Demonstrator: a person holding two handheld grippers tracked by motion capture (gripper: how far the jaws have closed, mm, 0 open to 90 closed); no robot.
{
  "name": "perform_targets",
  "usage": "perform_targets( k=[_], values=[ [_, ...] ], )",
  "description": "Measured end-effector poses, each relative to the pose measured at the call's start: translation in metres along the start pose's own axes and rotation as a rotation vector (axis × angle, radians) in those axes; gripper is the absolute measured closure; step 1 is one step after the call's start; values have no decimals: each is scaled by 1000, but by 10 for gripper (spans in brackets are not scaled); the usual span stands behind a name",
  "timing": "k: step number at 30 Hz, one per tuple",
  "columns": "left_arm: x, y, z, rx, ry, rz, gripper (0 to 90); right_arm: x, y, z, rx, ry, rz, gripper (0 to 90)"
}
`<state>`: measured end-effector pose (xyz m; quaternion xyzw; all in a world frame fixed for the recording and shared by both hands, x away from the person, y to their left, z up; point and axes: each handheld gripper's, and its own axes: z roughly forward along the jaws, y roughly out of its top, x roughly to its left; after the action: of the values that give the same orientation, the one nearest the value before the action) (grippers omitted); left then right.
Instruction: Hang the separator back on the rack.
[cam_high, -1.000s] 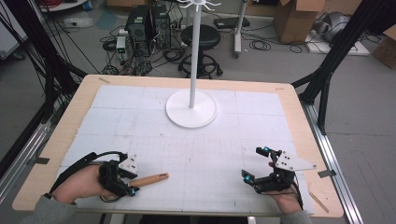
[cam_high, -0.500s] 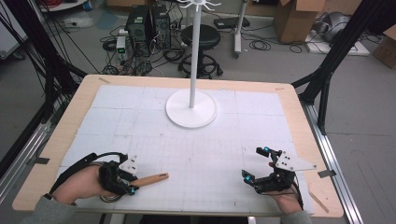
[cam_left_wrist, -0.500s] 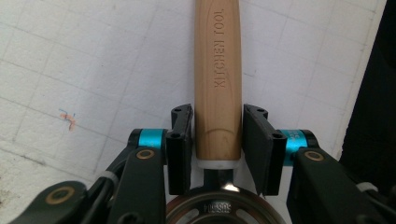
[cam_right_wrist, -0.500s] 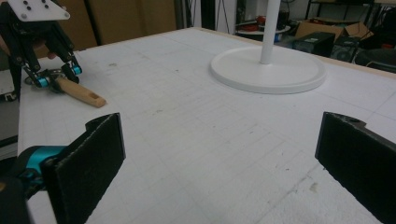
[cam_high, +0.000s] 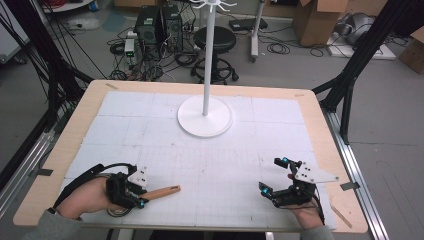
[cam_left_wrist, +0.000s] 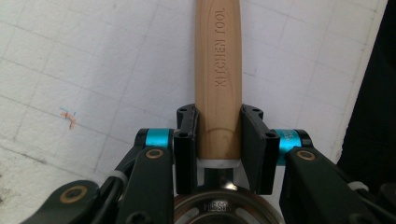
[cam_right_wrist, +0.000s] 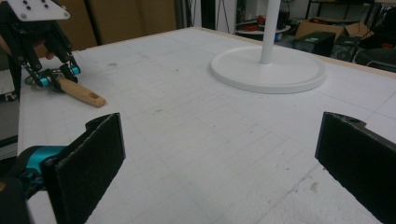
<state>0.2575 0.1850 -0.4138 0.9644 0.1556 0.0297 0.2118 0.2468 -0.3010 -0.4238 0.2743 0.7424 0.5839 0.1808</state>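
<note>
A: Near edge, left side first. What is the left gripper (cam_high: 141, 196) doing?

B: Its jaws have just been closing, and they are now pressing both sides of the wooden handle (cam_left_wrist: 218, 79), low on it, just above the white collar. "KITCHEN TOOL" is reading up the handle. The tool is lying flat on the white mat (cam_high: 225, 165), its free end pointing toward the table's middle.

A: What is the handle attached to?

B: A round metal part is showing under the jaws in the left gripper view; what kind of tool it is, I cannot tell.

A: Right gripper (cam_high: 276, 175)?

B: It is sitting near the front right edge, jaws standing wide apart, nothing between them, well apart from the tool. In the right gripper view its two black pads (cam_right_wrist: 88, 158) are framing bare mat.

A: Farther out?

B: A white stand (cam_high: 205, 116) is resting on its round base past the middle of the mat, pole going straight up. No containers on the table (cam_high: 75, 135).
</note>
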Motion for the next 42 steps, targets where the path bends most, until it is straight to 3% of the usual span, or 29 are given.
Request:
perform_targets(
  k=[20,34,42],
  values=[
    [-1,-3,-8,-15,0,-17,686,0,0,1,-1,0,4,7],
    [-1,-10,-25,-88,49,-47,687,0,1,2,-1,0,-6,7],
    [-1,-8,-33,-119,54,-51,687,0,1,3,2,4,-3,7]
  ],
)
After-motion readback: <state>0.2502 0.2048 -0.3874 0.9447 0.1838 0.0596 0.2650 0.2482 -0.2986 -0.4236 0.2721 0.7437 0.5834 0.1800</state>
